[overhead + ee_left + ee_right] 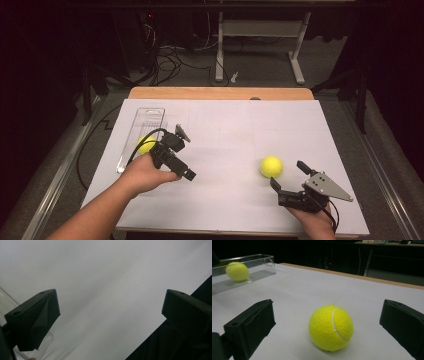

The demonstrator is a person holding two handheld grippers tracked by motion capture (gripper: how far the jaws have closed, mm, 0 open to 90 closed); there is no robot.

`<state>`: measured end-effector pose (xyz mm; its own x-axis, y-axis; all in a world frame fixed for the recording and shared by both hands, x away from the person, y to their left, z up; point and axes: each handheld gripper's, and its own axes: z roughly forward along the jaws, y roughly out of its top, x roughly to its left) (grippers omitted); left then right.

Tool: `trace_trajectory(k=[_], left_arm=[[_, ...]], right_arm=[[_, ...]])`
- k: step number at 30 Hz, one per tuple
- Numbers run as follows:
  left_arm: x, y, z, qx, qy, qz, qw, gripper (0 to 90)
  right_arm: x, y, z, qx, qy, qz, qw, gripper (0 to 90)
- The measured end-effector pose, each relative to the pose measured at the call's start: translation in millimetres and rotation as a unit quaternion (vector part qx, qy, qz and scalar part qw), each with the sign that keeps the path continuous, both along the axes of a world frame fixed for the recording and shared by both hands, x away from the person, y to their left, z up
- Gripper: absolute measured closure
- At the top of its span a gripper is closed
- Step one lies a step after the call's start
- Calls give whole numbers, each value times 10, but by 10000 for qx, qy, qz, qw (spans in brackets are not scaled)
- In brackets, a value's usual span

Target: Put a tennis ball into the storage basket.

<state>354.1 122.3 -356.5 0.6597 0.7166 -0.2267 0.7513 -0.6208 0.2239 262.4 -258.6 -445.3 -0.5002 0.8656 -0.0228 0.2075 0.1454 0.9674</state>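
The right hand-held gripper [287, 177] has its jaws spread wide, and the ball [331, 328] lies straight ahead between them on the tabletop [225, 130], untouched. Farther left, the left hand-held gripper [182, 150], also agape and empty, sits by the tray [145, 117] holding a second ball [237, 271].

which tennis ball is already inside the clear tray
The tennis ball on the left, inside the clear tray. The other tennis ball lies loose on the table before the open right hand-held gripper.
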Motion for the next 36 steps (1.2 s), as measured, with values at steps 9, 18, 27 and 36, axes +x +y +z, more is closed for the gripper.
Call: trace_trajectory(k=[9,18,27,36], left_arm=[[-22,-12,-18,21,-16,-67,10000,25],[-16,2,-10,-19,9,-77,10000,26],[-15,28,-73,-43,98,-52,9999,26],[-12,67,-52,-51,92,-48,9999,26]], right_arm=[[112,73,15,-223,256,-72,9994,3],[279,149,39,-552,656,-59,9963,3],[453,266,35,-794,887,-80,9929,3],[563,304,-15,-894,1090,-144,9899,17]])
